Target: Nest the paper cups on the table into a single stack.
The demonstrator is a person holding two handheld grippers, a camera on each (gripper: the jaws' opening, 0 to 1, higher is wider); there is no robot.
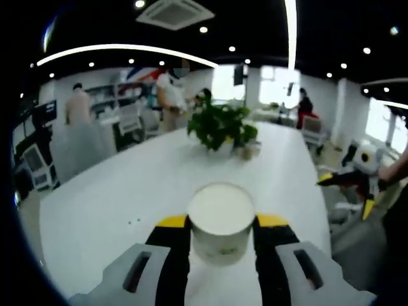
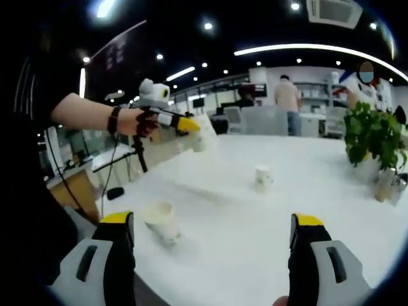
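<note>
Three paper cups are in play. In the left gripper view, the left gripper [image 1: 221,231] has its yellow-tipped jaws clenched on the held cup [image 1: 220,222], one jaw pressed to each side, the cup upright with its open white mouth facing the camera and lifted above the white tabletop [image 1: 115,204]. Beyond it, a potted plant [image 1: 221,127] stands farther along the tabletop, and off to the right the other gripper shows near the table's edge. Over to the right gripper view: the right gripper [image 2: 213,233] is released, its jaws spread wide apart with nothing between them, hovering low over the near end of the tabletop. Just inside its left jaw sits the near cup [image 2: 162,221], resting on the tabletop close to the edge and leaning a little. Well apart from it, toward the middle of the tabletop, the far cup [image 2: 263,178] stands upright on its own. At upper left of this view, a person's hand [image 2: 131,121] carries the left gripper up in the air with its white cup at the yellow tips. The plant's green leaves sit at the right edge, and people stand in the office background.
</note>
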